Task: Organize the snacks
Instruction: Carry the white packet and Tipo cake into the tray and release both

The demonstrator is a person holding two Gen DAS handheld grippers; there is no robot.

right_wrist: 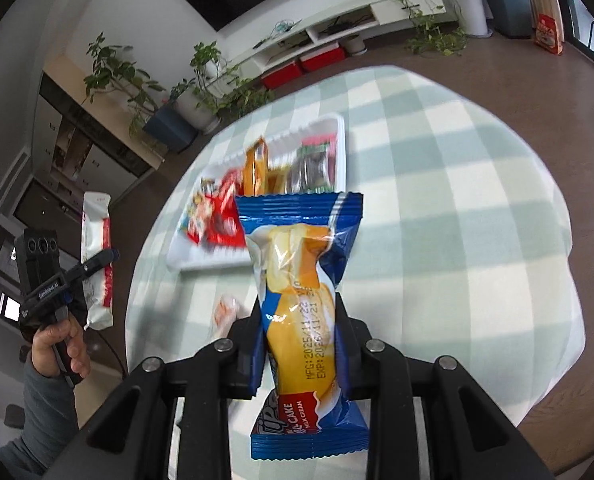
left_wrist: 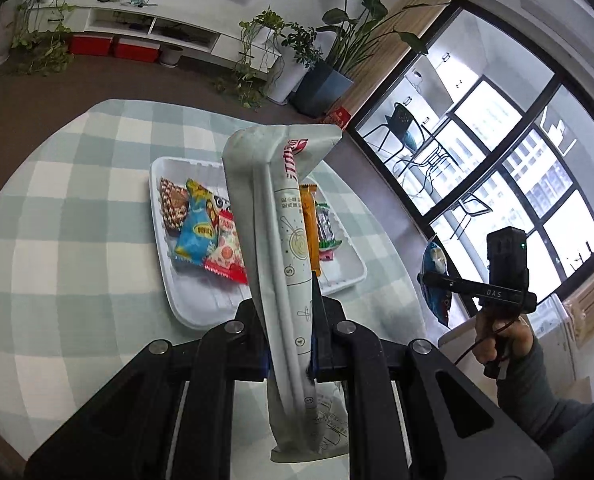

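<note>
I see a living room, with a checked counter (left_wrist: pixel 77 208) carrying the white tray (left_wrist: pixel 165 248) of snacks at mid-frame. My left claw (left_wrist: pixel 291 320) is clenched on a pale sachet (left_wrist: pixel 273 208); my right claw (right_wrist: pixel 299 344) pinches a blue cake pack (right_wrist: pixel 301 280). Both hang over the counter; I judge tray placement comes next.

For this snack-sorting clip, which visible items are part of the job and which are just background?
Job: white sachet in left gripper; blue cake pack in right gripper; white tray of snacks.
Background: potted plants, red boxes, TV shelf.
</note>
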